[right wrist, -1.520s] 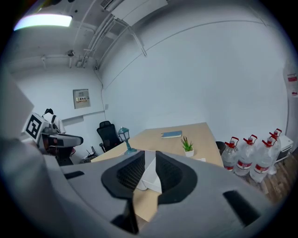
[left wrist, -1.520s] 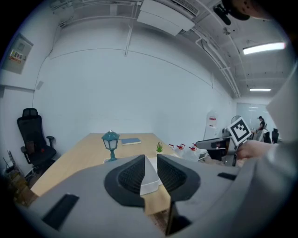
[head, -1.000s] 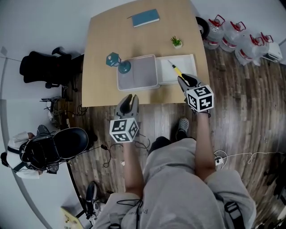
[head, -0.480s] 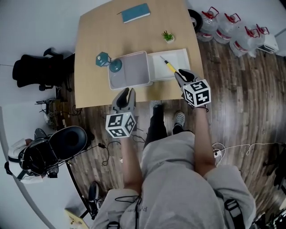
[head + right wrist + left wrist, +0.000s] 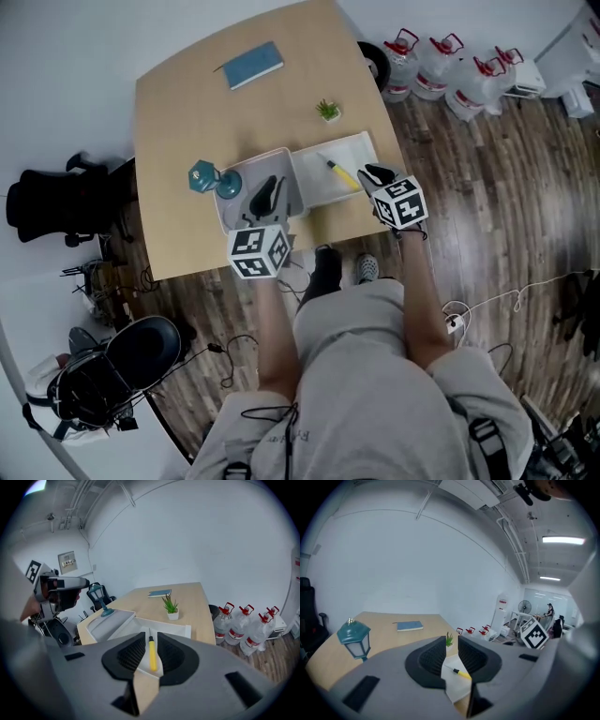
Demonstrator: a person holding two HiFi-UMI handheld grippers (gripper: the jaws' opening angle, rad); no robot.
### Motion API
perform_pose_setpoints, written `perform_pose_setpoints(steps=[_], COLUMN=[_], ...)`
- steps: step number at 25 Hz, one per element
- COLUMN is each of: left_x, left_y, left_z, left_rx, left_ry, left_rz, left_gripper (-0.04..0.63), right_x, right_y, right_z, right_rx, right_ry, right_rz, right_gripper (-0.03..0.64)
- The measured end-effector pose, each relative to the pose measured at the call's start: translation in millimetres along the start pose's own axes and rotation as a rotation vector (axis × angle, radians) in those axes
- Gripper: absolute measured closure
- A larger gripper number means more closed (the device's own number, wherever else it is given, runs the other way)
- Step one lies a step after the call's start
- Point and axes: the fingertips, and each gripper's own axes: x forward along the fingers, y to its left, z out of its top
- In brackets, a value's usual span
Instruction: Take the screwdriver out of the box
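A yellow-handled screwdriver (image 5: 342, 173) lies in the shallow white box (image 5: 319, 157) on the wooden table. My right gripper (image 5: 373, 174) hovers just short of the handle's near end. In the right gripper view the screwdriver (image 5: 152, 654) lines up with the gap between the jaws, which are opening; the pads do not press on it. My left gripper (image 5: 265, 195) stands open and empty over the grey tray (image 5: 236, 173) beside the box. The left gripper view shows the screwdriver (image 5: 462, 672) through the gap of that gripper (image 5: 451, 645).
A teal lantern (image 5: 204, 176) stands at the grey tray's left edge. A small potted plant (image 5: 327, 111) and a blue book (image 5: 251, 64) sit farther back. Water bottles (image 5: 441, 61) stand on the floor at the right, and a black chair (image 5: 42, 202) at the left.
Both grippers moved forward over the table. The left one went from beyond the table's near edge to above the grey tray. The right one came down closer to the screwdriver's handle.
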Motion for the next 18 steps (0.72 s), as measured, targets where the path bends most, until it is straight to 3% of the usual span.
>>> perform_pose_setpoints(steps=[9, 18], left_x=[41.8, 82.1], left_y=[28.4, 31.0], left_z=[41.7, 38.5], left_rx=[0.037, 0.085], left_ry=[-0.032, -0.018], left_rz=[-0.123, -0.293], left_gripper=[0.518, 0.518], right_x=[48.7, 94.4], right_y=[1.4, 11.8], right_z=[-2.2, -16.8], right_rx=[-0.002, -0.043], right_ry=[0.131, 0.268], right_rz=[-0.045, -0.046], right_gripper=[0.532, 0.522])
